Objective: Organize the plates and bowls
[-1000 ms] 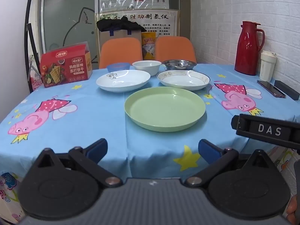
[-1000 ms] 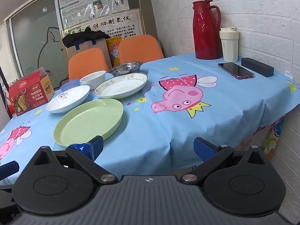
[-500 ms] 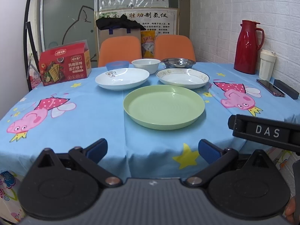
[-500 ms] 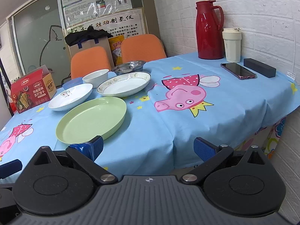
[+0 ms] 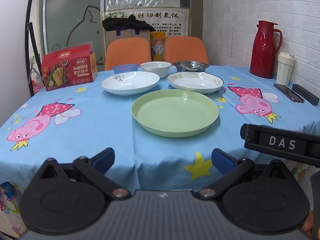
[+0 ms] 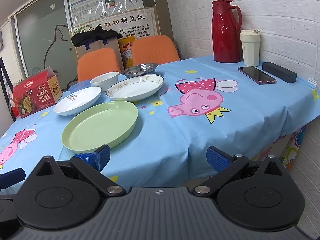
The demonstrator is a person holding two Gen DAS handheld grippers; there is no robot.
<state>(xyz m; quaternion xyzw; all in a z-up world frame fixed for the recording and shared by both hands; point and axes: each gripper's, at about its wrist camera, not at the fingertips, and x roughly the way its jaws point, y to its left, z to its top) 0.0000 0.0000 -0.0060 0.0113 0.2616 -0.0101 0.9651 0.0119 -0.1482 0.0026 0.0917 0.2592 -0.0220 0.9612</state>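
A green plate lies nearest on the blue tablecloth. Behind it lie a white plate at left and a gold-rimmed plate at right. Further back stand a blue bowl, a white bowl and a steel dish. My left gripper is open and empty at the table's near edge. My right gripper is open and empty, its left finger close to the green plate's near rim.
A red cracker box stands at the back left. A red thermos, a cream cup, a phone and a black case are at the right by the brick wall. Two orange chairs stand behind the table.
Both grippers have edged slightly forward and up toward the table; the plates sit a little lower in view. Nothing on the table has moved.
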